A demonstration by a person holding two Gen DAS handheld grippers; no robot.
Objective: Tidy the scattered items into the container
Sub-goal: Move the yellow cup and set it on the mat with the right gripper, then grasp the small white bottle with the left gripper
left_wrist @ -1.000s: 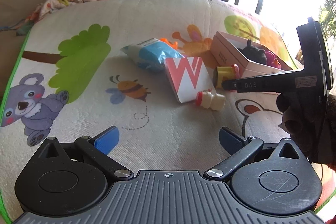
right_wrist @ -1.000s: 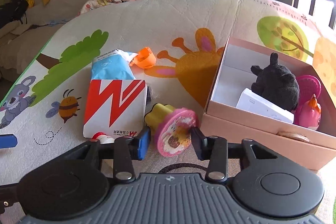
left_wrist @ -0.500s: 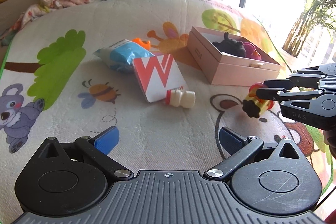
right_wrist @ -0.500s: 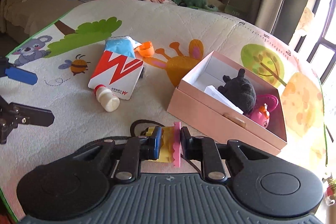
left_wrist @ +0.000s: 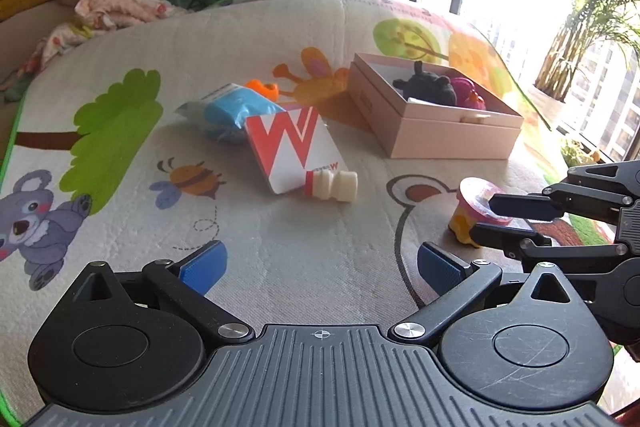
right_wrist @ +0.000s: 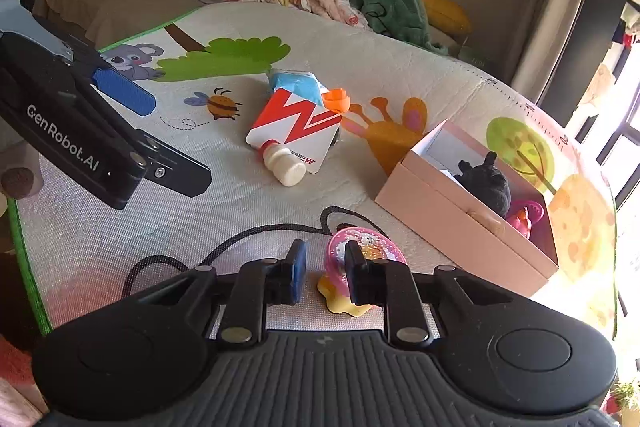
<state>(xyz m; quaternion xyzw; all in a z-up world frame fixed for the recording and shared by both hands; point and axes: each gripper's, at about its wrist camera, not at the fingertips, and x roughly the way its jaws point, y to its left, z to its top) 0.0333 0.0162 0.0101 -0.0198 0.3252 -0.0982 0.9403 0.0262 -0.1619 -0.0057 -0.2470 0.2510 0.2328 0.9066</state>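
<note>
Pink shallow cardboard box [right_wrist: 460, 231], lid off, sits on the printed cartoon play mat [right_wrist: 180, 203] at 3 o'clock in the right wrist view. Inside it lie a black plush toy [right_wrist: 488, 179] and a pink-and-orange plastic toy [right_wrist: 528, 215].

Right tool [right_wrist: 324, 263]: jaws have just been opening and now stand a narrow gap apart. The pink-topped, yellow-based round toy [right_wrist: 372, 247] stands on the mat right at the fingertips, partly behind the 3 o'clock finger. Its edge reaches into the gap, but neither pad presses on it. The toy is outside the box, just short of the near wall.

Left tool [left_wrist: 320, 259]: blue pads wide apart, nothing between them, over bare mat.

Loose items, all at 12 o'clock of the right tool, well apart from the box:
- red-and-white zigzag flat packet [right_wrist: 296, 123], lying flat
- cream plastic mini bottle with a red band [right_wrist: 284, 163], on its side, touching the packet's near edge
- blue-and-white soft pouch [right_wrist: 296, 83], partly under the packet's far end
- orange plastic piece [right_wrist: 336, 99], beside the pouch at its 3 o'clock
</note>
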